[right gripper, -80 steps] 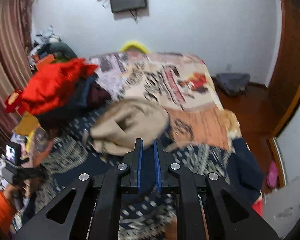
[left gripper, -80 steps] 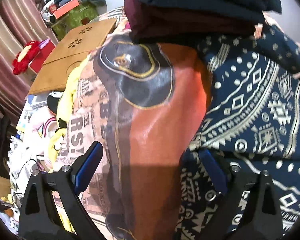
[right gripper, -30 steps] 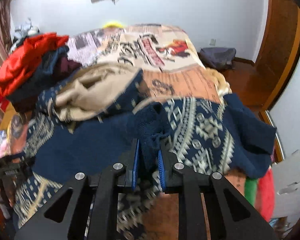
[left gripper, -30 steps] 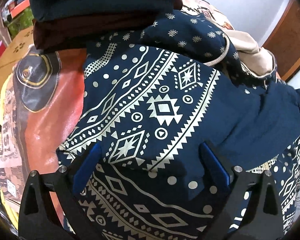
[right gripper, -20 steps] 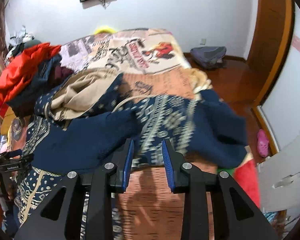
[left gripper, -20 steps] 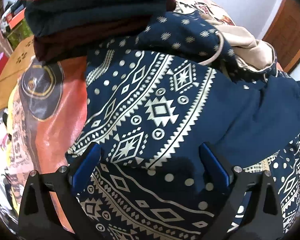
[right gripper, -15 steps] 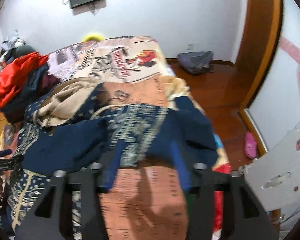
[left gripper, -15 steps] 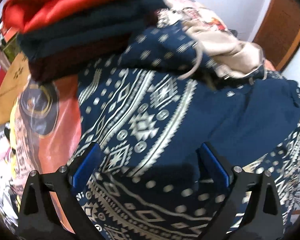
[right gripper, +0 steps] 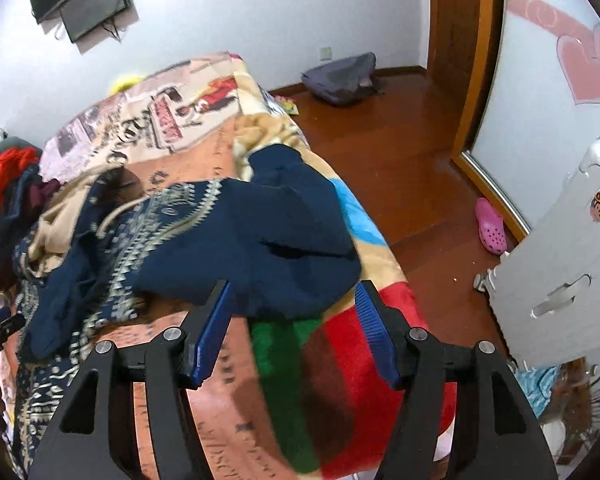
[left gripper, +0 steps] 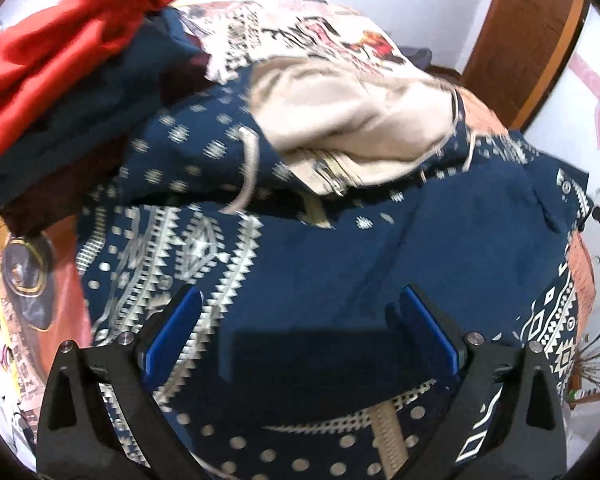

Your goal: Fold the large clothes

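1. The navy patterned garment (right gripper: 236,232) lay crumpled across the bed (right gripper: 340,352), beside a red-topped clothes pile (left gripper: 60,52).
2. Left gripper (left gripper: 300,332) and right gripper (right gripper: 292,332) hovered with fingers wide, holding nothing.

This is a home bedroom: a bed (right gripper: 340,344) under a printed blanket carries heaped clothes (left gripper: 60,60), a TV (right gripper: 84,4) hangs on the white wall, and a pink slipper (right gripper: 490,232) lies on the wooden floor (right gripper: 400,152) beside a white cabinet (right gripper: 560,280).
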Available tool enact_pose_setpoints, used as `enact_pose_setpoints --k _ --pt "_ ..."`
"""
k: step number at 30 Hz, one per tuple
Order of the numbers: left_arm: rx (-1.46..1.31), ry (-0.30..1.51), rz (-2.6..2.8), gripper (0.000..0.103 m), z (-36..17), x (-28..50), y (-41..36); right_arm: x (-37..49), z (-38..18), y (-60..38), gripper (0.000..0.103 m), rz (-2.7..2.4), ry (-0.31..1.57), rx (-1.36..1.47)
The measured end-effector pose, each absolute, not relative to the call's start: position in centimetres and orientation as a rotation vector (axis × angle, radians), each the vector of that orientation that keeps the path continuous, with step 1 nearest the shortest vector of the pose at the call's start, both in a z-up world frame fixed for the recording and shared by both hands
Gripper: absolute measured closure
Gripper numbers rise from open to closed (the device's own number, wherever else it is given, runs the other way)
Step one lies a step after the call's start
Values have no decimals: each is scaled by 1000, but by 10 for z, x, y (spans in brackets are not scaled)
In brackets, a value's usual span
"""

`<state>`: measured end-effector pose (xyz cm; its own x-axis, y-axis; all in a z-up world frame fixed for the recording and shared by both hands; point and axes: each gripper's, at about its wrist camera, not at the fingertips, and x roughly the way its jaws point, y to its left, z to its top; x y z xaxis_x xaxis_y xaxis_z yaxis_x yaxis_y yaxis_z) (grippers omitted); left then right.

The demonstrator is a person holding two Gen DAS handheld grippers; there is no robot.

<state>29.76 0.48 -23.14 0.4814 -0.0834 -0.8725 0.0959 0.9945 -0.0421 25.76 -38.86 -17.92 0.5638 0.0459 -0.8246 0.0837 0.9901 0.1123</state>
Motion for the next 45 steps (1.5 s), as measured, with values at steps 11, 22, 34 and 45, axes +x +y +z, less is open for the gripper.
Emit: enact_pose_setpoints --k 11,22,34,45 --pt "39 1091 -120 1 -264 304 -11 293 -228 -402 44 -31 1107 117" --pt "34 1062 -118 0 -266 300 -9 268 -239 -444 54 21 1044 528" --pt "126 1053 -76 1 -250 285 -10 281 -158 -410 95 49 880 432" --pt "80 884 -53 1 -177 249 32 267 -43 -320 95 320 696 339"
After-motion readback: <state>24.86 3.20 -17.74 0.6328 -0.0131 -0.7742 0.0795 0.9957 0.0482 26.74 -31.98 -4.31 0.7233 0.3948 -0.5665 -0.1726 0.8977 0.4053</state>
